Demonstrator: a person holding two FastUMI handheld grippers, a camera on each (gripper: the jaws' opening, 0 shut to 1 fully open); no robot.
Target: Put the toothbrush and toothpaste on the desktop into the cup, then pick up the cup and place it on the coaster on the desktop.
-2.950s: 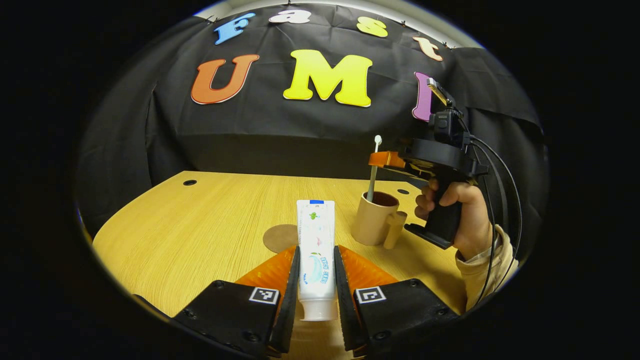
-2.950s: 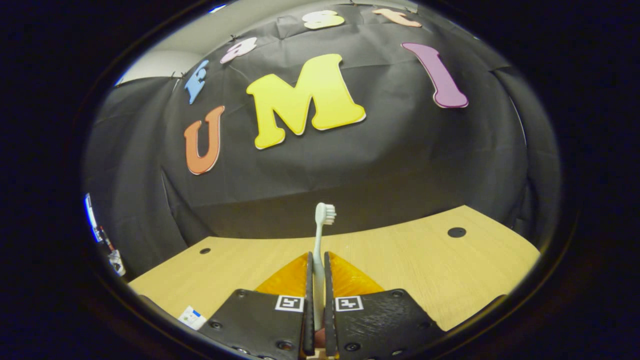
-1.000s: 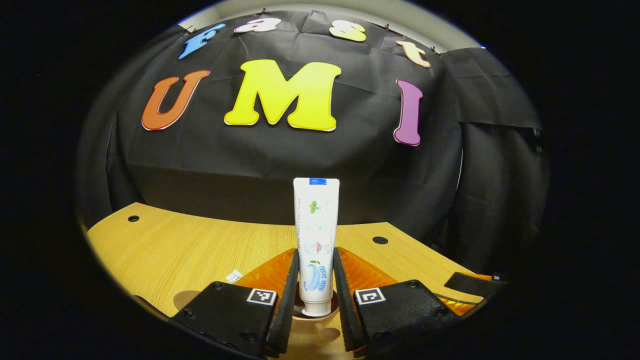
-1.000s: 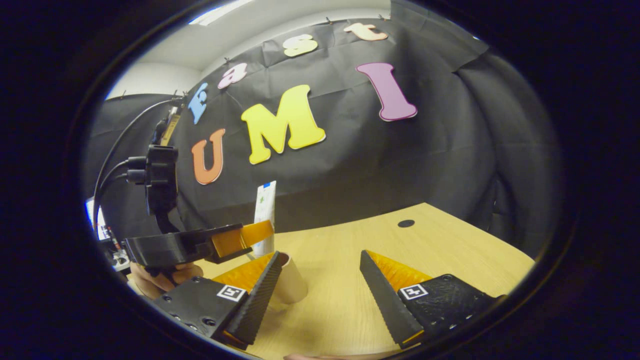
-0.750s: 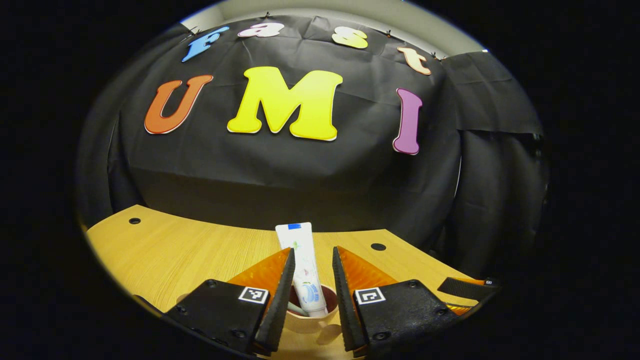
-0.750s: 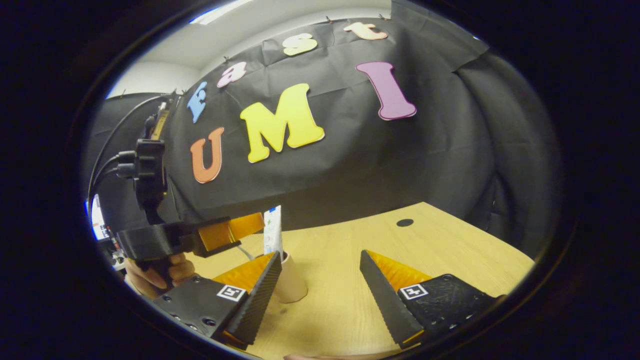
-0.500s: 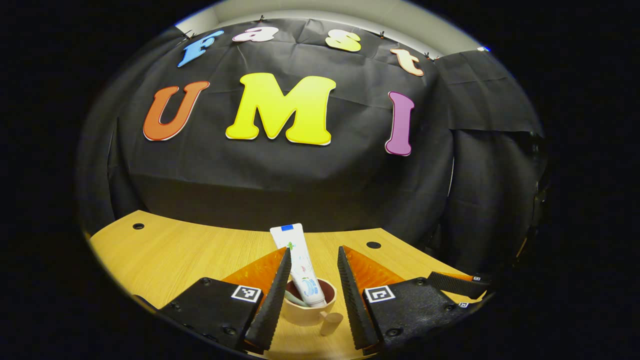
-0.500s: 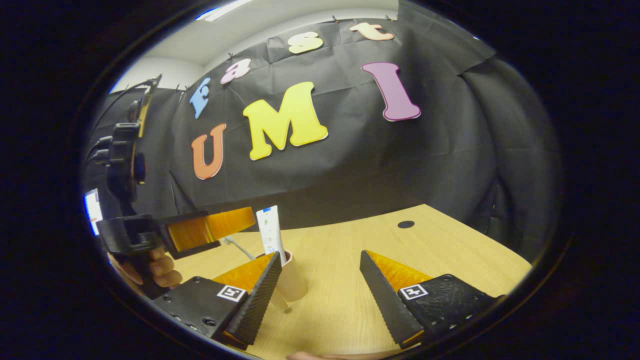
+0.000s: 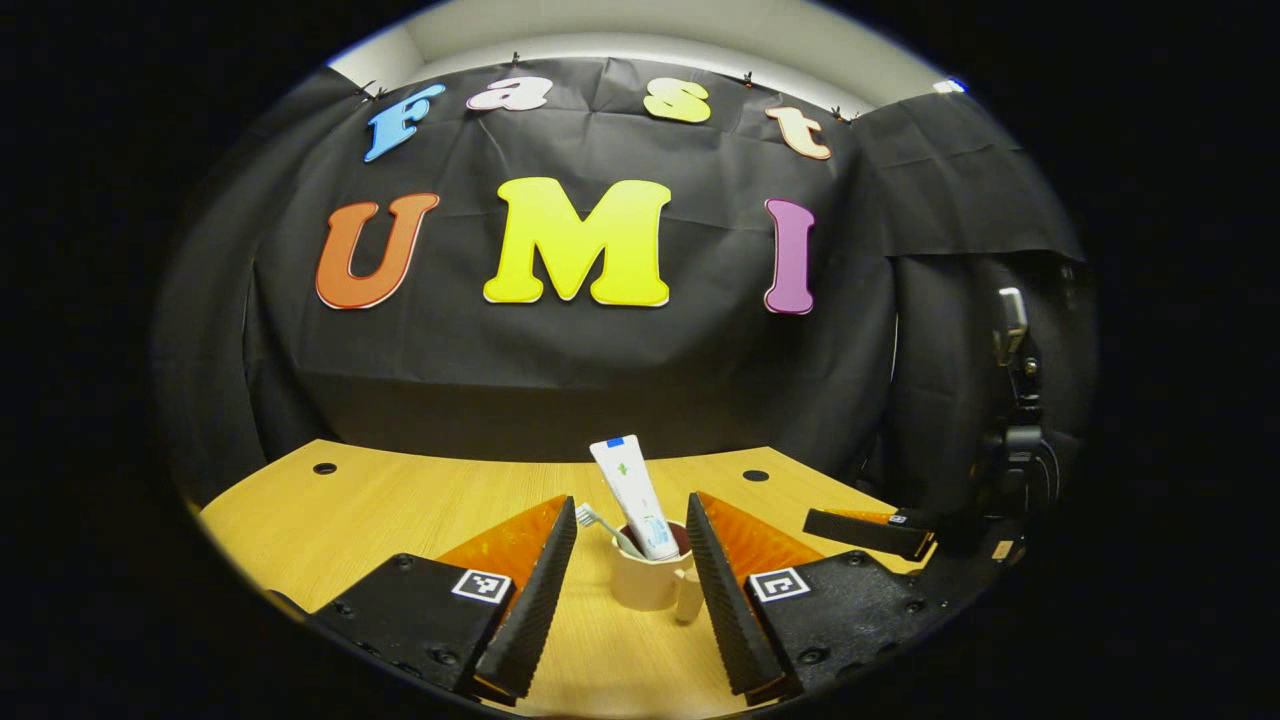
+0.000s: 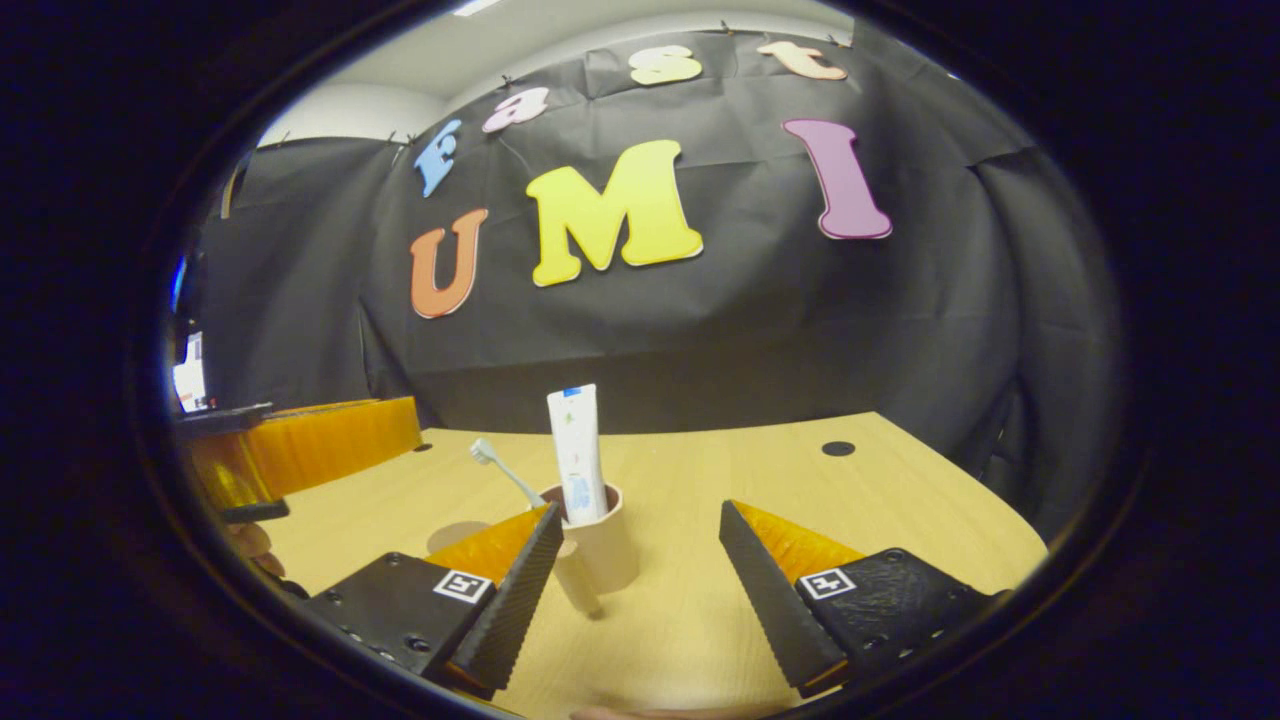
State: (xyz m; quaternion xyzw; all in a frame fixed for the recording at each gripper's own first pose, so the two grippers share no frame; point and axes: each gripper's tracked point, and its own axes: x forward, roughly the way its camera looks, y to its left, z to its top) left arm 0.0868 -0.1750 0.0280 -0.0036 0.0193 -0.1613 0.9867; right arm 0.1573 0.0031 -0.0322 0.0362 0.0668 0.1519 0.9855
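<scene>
Cup stands upright on the desk, seen in the left gripper view just ahead of and between the spread fingers of the left hand-held gripper, which is released and grasps nothing. Cup handle sticks out toward the camera, slightly right. Toothpaste stands in the cup, crimped end up, leaning a little left; toothbrush also sits in the cup, head up, leaning out over the left rim. Farther right in this view, the other hand-held gripper's finger lies low over the desk edge. In the right gripper view, the right hand-held gripper is released too, fingers wide apart, nothing between them; the cup sits just past its left fingertip, handle toward the camera, not touched as far as I can tell. Toothpaste upright in it, toothbrush slanting left. Coaster lies flat on the desk left of the cup, partly hidden behind the finger. Booth wall behind the desk.
</scene>
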